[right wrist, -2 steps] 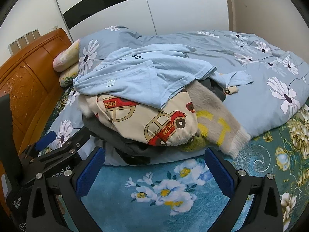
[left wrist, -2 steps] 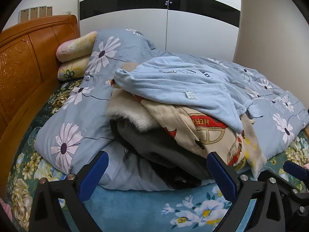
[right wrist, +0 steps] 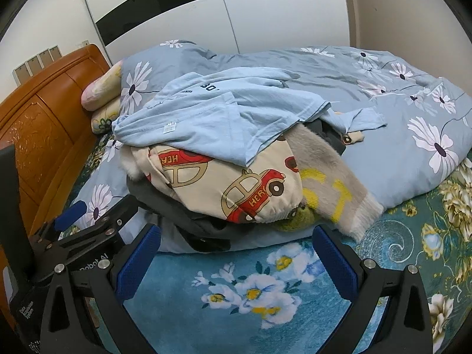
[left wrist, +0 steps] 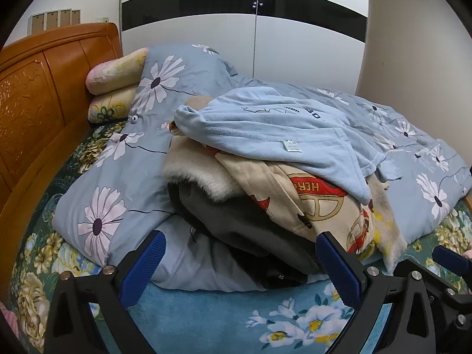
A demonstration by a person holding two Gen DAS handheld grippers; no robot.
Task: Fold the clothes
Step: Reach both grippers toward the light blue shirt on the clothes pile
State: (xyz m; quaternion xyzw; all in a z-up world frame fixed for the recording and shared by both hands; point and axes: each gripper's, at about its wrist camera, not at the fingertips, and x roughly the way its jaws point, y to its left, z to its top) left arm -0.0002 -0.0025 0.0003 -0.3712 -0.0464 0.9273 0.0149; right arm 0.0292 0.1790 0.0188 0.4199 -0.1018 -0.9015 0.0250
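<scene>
A: Quick status. Where's the pile?

B: Straight ahead of both grippers, heaped on the bed. My left gripper [left wrist: 239,268] and right gripper [right wrist: 236,262] both have jaws spread fully wide, nothing between the blue pads, hovering over the teal floral bedsheet [right wrist: 256,292] just short of the clothes.

A: Top item?

B: Light blue T-shirt [right wrist: 218,118], thin cotton knit, crumpled, draped across the heap, white care tag facing me. Its long axis runs left to right across my view, one sleeve trailing off to the right.

A: Which arm's nearer?

B: Hard to call; they sit side by side, the left gripper showing at the left edge of the right wrist view. I'd judge the right one better lined up with the shirt's loose hem.

A: Under it?

B: Cream car-print garment [right wrist: 236,188], soft and padded-looking; fuzzy beige knit with yellow marks [right wrist: 333,183]; dark grey garment [left wrist: 236,224] at the bottom. All resting on the blue daisy quilt [left wrist: 118,183].
</scene>
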